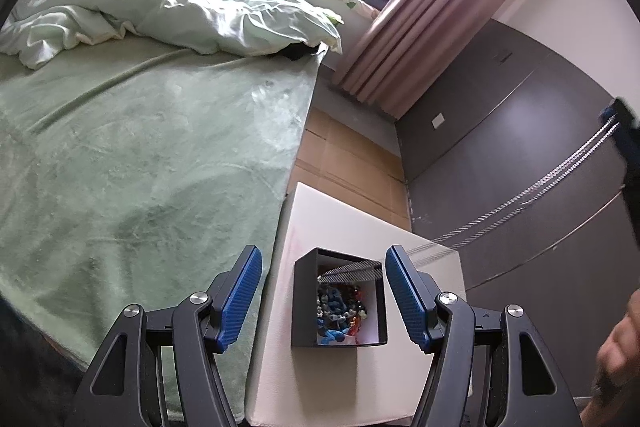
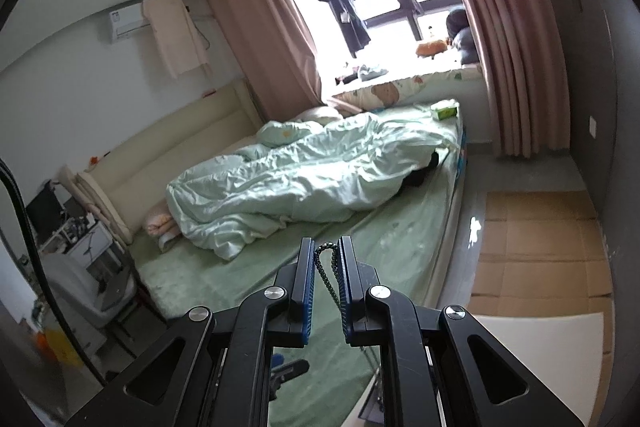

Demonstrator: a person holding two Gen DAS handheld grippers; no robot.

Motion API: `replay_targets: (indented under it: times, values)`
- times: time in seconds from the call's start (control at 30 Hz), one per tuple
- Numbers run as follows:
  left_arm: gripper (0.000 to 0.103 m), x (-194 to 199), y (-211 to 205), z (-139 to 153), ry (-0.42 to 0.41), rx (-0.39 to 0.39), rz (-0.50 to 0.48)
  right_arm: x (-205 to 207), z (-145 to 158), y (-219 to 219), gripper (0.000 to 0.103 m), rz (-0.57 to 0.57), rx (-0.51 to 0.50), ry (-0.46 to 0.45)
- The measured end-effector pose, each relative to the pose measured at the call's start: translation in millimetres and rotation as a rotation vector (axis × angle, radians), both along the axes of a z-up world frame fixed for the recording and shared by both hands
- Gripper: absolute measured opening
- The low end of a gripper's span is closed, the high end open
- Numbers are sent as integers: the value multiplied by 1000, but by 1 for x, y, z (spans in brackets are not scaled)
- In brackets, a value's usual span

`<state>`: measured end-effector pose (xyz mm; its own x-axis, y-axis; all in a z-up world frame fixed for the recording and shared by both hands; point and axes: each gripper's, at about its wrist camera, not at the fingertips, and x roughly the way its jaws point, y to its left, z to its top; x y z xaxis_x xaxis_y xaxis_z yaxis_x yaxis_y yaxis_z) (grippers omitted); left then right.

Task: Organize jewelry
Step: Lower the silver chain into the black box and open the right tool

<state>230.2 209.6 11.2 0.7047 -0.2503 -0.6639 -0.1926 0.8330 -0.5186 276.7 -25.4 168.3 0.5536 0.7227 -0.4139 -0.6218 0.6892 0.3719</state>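
**Long chain drawn taut out of the jewelry box**

The right claw is pinched nearly closed on a loop of silver chain, the links showing between its blue pads; in the left wrist view that chain runs in several parallel strands from the right claw at the frame's edge down into the black jewelry box, which sits on the white desk beside the green bed; the left claw hangs open over the box, holding nothing, its pads either side of it.

The chain looks light, limp and slippery; it will sag, swing and slide through the pads unless gripped across several strands at once, as it is now. One end lies among the beaded pieces in the box, so snagging seems likely; those beads look small and easily scattered. The box is probably light too, and could lift or tip if the chain catches.
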Motion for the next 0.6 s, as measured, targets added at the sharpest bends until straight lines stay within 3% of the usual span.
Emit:
replay_targets:
  times: [0.33, 0.6]
  values:
    - [66, 10, -4, -25, 39, 10, 4, 40, -100, 14, 12, 72, -39, 204]
    - [66, 22, -18, -40, 59, 29, -2, 50, -162, 18, 14, 109, -121, 306]
